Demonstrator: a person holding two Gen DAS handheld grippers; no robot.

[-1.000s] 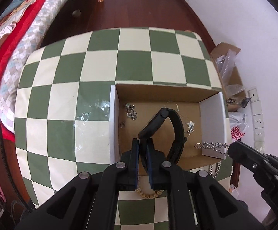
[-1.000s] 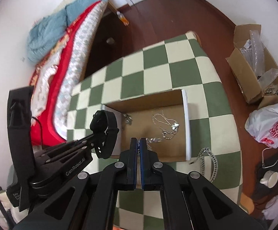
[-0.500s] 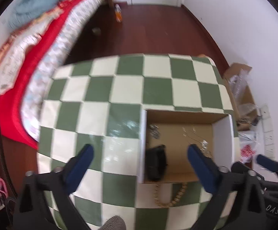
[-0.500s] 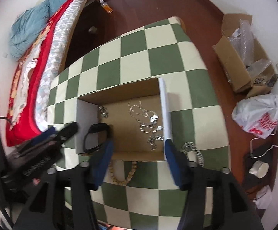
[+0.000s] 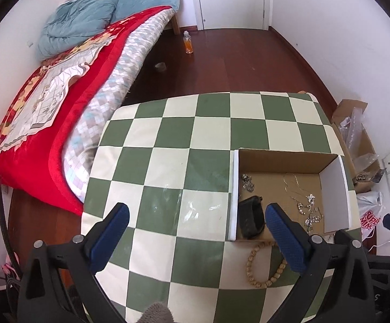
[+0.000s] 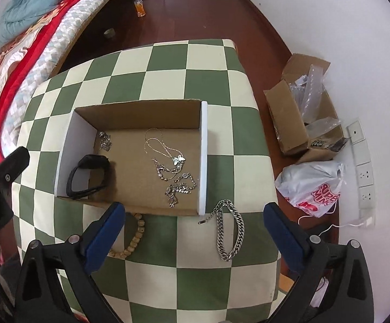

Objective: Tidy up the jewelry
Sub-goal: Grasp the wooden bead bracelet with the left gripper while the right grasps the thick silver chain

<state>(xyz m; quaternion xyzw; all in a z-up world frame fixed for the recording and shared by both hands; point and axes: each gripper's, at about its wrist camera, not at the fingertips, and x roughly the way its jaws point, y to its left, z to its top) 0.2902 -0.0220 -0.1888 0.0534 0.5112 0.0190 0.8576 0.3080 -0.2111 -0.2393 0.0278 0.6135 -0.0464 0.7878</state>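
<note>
The right gripper (image 6: 192,226) is hanging wide open and empty. The silver chain (image 6: 228,231) is lying on the table (image 6: 165,62) just outside the box (image 6: 203,156), between its fingers, long axis running near-to-far. The left gripper (image 5: 195,228), equally wide, is sitting farther left.

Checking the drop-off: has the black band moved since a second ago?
Yes. The black band left the left tool, now open, and rests inside the cardboard box, at its left wall.

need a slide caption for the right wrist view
Open right gripper above steel chain and bead bracelet, outside the cardboard box.
</note>
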